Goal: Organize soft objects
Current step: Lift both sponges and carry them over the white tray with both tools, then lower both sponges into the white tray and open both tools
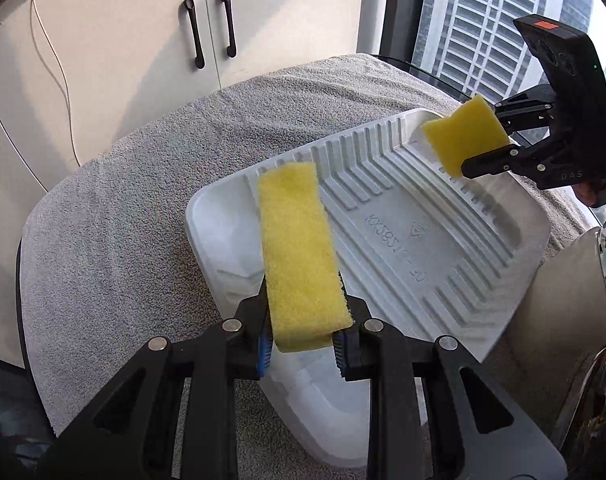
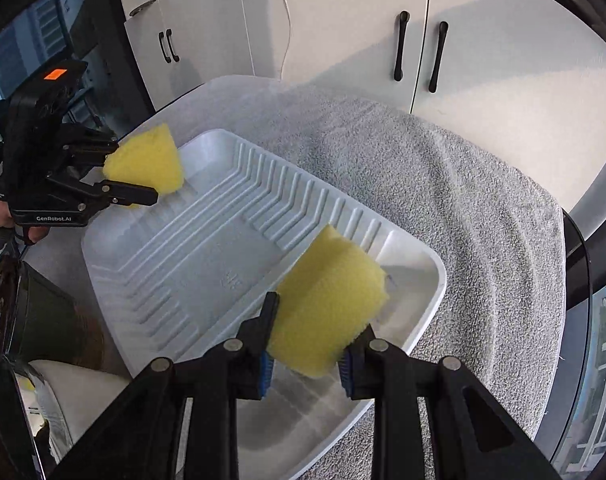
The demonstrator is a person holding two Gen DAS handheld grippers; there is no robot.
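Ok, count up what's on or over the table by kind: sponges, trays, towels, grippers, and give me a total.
Yellow sponges: 2, one in the left gripper (sponge), one in the right gripper (sponge)
White trays: 1
Grey towels: 1
Grippers: 2
Total: 6

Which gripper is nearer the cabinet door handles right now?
Probably the right gripper, though it's close. It holds its sponge over the tray's cabinet-side end. The left gripper holds its sponge over the opposite end.

Left tongs (image 1: 303, 344) and right tongs (image 2: 307, 364) both clamped, angled downward.
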